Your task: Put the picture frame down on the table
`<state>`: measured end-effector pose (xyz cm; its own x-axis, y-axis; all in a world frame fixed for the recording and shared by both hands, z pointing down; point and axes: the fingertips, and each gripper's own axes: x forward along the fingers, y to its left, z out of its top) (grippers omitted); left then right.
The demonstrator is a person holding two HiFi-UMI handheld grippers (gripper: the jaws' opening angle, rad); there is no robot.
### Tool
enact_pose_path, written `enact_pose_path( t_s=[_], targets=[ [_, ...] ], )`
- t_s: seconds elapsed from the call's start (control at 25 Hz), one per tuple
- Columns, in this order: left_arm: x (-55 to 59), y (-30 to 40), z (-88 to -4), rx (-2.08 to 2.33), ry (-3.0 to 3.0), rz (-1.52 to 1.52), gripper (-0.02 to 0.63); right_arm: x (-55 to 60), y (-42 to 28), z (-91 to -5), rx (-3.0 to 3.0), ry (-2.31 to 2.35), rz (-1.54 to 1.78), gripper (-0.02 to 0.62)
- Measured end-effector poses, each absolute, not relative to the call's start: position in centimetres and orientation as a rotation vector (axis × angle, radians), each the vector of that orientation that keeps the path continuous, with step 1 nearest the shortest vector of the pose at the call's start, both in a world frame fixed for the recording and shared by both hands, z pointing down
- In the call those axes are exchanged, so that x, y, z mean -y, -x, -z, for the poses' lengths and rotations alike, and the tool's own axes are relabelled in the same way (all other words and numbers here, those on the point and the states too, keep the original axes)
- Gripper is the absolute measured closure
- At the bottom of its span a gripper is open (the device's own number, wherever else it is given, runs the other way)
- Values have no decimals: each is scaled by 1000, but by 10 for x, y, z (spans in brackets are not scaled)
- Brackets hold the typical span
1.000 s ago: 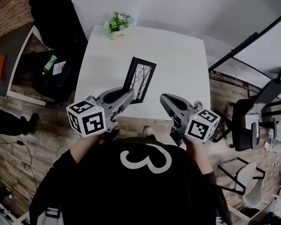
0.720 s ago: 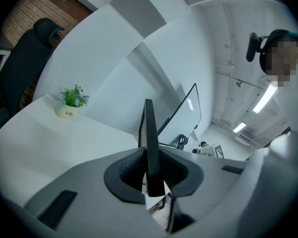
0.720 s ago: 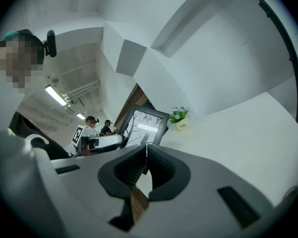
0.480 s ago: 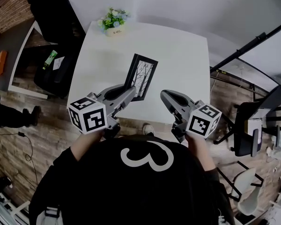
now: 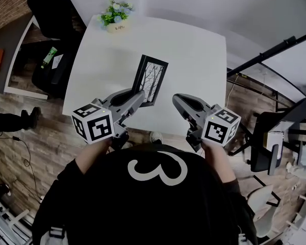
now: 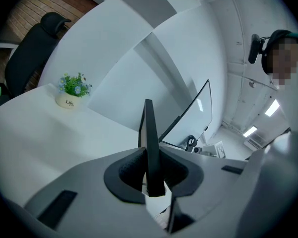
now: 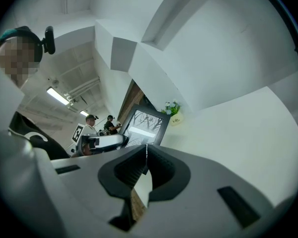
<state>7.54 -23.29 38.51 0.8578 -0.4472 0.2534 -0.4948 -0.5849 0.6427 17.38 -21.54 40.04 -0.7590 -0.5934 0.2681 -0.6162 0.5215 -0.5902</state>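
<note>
White square table (image 5: 194,60) over wood-plank floor, brick wall off to the left, pale walls behind.

The left gripper (image 5: 137,97) was clamped on the black rectangular picture frame with a bare-tree print (image 5: 149,80). In the left gripper view the jaws pinched the frame's near edge, and the frame (image 6: 150,143) showed edge-on, as a thin dark blade rising straight out of the left gripper (image 6: 151,175). The right gripper (image 5: 177,100) was closed with nothing in it. Its own view showed the jaw tips met on an empty gap (image 7: 146,155).

Landmark was the small white pot of green leaves and blue flowers (image 5: 115,18) at the table's far-left corner. The picture frame was on the person's side of that pot and off to its right, over the near half of the table. It stood up on edge, not flat. Its long axis ran from the left jaws roughly away from the person. Whether its lower edge touched the table could not be told.

The print faced right, toward the right gripper, whose view saw it face-on (image 7: 146,124) with the pot (image 7: 173,114) just beyond. The right gripper was farther right of the pot than the frame and apart from it.

Judgement: the left gripper does the move, tipping the frame flat onto the table. The right one is near enough to steady it.

Writing: the pot (image 6: 69,94) appeared to read "Life". A white "3" (image 5: 158,170) showed on the person's black shirt.
</note>
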Motion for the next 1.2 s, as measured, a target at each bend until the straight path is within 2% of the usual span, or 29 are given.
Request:
enact_pose_path(
  t_s=[0.72, 1.2],
  targets=[
    [245, -90, -449, 770, -2148, -129, 535, 233, -204, -467, 2645, -1034, -1175, 571],
    [237, -95, -488, 792, -2056, -193, 535, 233, -212, -473, 2651, -1040, -1165, 571]
  ],
)
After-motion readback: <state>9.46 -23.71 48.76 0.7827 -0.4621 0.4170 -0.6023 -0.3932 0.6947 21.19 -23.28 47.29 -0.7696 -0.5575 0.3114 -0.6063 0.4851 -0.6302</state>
